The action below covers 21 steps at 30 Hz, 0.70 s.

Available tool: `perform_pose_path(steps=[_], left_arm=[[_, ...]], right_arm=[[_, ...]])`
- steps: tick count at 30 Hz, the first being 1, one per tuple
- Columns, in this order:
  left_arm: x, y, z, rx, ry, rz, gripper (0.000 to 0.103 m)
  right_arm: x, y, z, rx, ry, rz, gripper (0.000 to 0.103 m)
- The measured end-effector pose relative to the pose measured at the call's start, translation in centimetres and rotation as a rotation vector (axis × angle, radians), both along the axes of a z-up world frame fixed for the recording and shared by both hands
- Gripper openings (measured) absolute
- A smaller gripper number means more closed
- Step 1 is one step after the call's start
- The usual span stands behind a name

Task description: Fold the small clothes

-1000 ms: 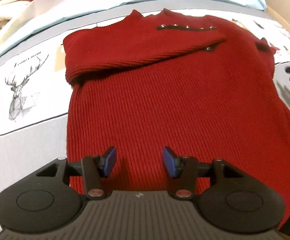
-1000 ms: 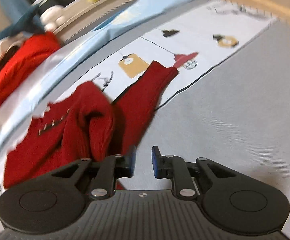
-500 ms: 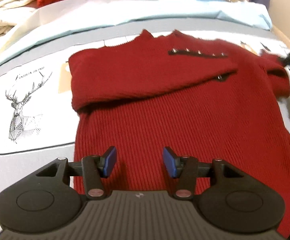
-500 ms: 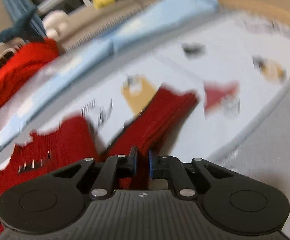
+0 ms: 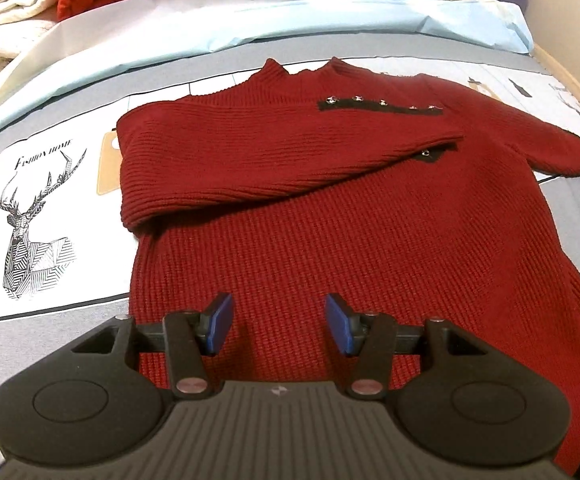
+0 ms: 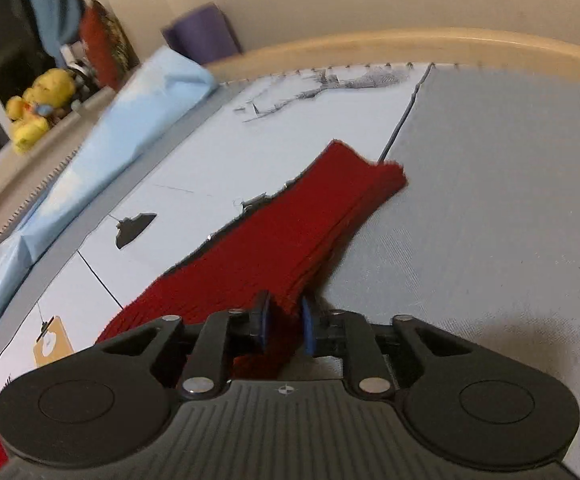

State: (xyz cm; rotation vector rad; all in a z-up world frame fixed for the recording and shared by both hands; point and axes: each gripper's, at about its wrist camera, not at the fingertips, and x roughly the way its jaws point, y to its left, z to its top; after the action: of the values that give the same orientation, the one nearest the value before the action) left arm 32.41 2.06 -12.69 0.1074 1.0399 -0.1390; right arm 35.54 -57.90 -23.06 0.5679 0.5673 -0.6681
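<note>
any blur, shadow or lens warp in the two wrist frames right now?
Left wrist: sharp; fisheye bows the bed edge; soft light, only a faint shadow under the folded sleeve of the red sweater. Right wrist: slight motion smear on the other sleeve and the background; the headboard curves; the right claw throws a dark shadow on the grey sheet.

You are looking at a red sweater (image 5: 330, 216) of coarse ribbed knit, matt, with small shiny metal studs (image 5: 382, 103) along a black trim strip. It is lying on a bed sheet (image 5: 38, 208) of smooth printed cloth. The left gripper (image 5: 279, 323) is showing matt black plastic with glossy blue pads (image 5: 220, 322) and metal pivot pins. The right gripper (image 6: 284, 324) is showing the same finish. The bed rim (image 6: 430, 42) is looking like smooth pale wood.
</note>
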Motion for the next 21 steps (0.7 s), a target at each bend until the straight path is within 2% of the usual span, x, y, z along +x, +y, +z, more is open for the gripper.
perform_pose_path(steps=[3, 5, 6, 7, 8, 10, 11, 12, 14, 16, 18, 19, 21], left_arm=[[-0.2, 0.1, 0.0, 0.003, -0.003, -0.001, 0.057], [-0.2, 0.3, 0.1, -0.002, -0.004, 0.004, 0.057], [-0.2, 0.4, 0.1, -0.004, -0.005, 0.007, 0.057], [-0.2, 0.6, 0.2, -0.007, -0.006, 0.01, 0.057], [-0.2, 0.7, 0.2, -0.01, -0.007, 0.01, 0.057], [-0.2, 0.9, 0.2, -0.012, -0.007, 0.007, 0.057], [-0.2, 0.9, 0.2, -0.01, -0.006, 0.007, 0.057], [-0.2, 0.9, 0.2, -0.009, -0.006, 0.008, 0.057], [-0.1, 1.1, 0.2, -0.014, -0.007, 0.012, 0.057], [-0.1, 1.1, 0.3, -0.015, -0.01, 0.013, 0.057], [0.0, 1.2, 0.4, -0.016, -0.014, 0.02, 0.057], [0.1, 1.3, 0.5, -0.017, -0.016, 0.021, 0.057], [0.3, 1.7, 0.8, -0.018, -0.027, 0.035, 0.057]], right_arm=[[-0.8, 0.0, 1.1, -0.01, -0.088, -0.055, 0.01], [-1.7, 0.3, 2.4, -0.077, -0.163, -0.091, 0.01], [-1.8, 0.5, 2.7, -0.107, -0.172, -0.096, 0.01], [-1.6, 0.5, 2.8, -0.127, -0.154, -0.108, 0.01], [-1.3, 0.2, 2.3, -0.114, -0.097, -0.133, 0.011], [-0.8, -0.6, 0.5, -0.024, 0.048, -0.188, 0.012], [-1.0, -0.7, -0.2, 0.007, 0.071, -0.201, 0.013], [-1.2, -0.4, 0.0, -0.011, 0.059, -0.204, 0.013], [-0.7, 0.6, 1.0, -0.084, 0.075, -0.208, 0.025], [-0.2, 1.0, 1.4, -0.109, 0.006, -0.145, 0.025], [0.7, 0.7, 0.2, -0.046, 0.109, -0.088, 0.023], [0.8, 1.0, 0.0, -0.058, 0.15, -0.094, 0.018], [0.9, 1.9, 1.4, -0.099, 0.161, -0.122, 0.02]])
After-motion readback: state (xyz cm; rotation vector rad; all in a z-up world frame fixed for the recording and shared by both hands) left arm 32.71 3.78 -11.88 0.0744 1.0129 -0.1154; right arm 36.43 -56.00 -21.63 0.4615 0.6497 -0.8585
